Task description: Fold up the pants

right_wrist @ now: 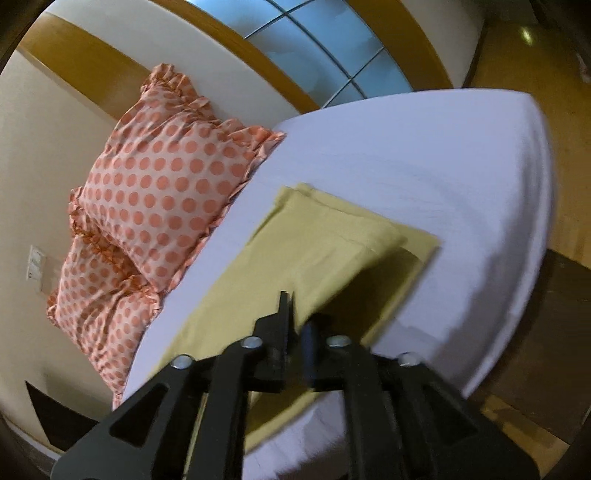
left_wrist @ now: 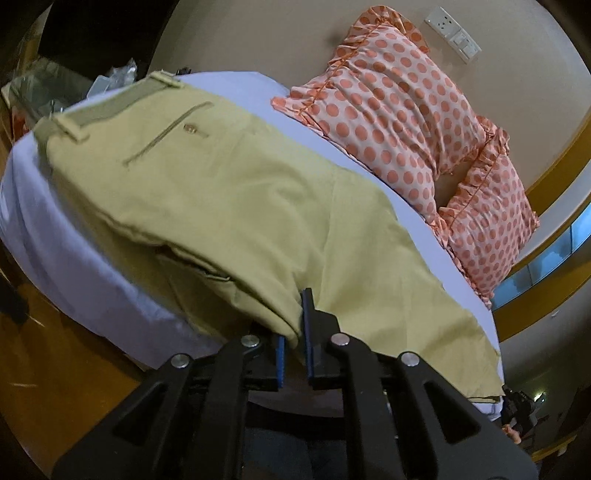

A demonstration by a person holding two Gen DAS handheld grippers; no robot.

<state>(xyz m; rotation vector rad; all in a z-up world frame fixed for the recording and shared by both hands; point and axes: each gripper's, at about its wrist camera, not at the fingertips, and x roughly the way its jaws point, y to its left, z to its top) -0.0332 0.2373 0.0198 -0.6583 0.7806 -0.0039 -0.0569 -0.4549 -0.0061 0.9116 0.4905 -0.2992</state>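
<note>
On bed (left_wrist: 55,236), white sheet: khaki pants (left_wrist: 221,206) laid lengthwise, waistband w/ belt loops toward far end in left wrist view, back pocket w/ button (left_wrist: 190,128) facing up. One leg lifted and doubled over the other along near edge.

Left tongs (left_wrist: 292,334): jaws nearly together, blue pads either side of a pinched fold of pants fabric at near edge, approx. thigh area. Fabric passes between the pads; grip confirmed.

Right tongs (right_wrist: 295,325): jaws narrow, closed onto upper leg layer of pants (right_wrist: 314,251); that layer raised off lower leg, shadow beneath it. Leg cuffs lie toward far end in right wrist view, lower cuff flat on sheet, upper one offset from it. View has some motion blur.

Surroundings: 2 peach pillows (left_wrist: 399,110) w/ orange polka dots and ruffled trim, against wall beside pants, not touching them. Wall socket/switch plate (left_wrist: 452,33) above pillows. Frosted glass panels (right_wrist: 321,48) in wood frame behind bed. Clutter (left_wrist: 48,92) beyond waistband end, unclear. Wood floor (left_wrist: 55,350) below.

Brands/labels/writing: none legible on pants, pillows or tongs.
</note>
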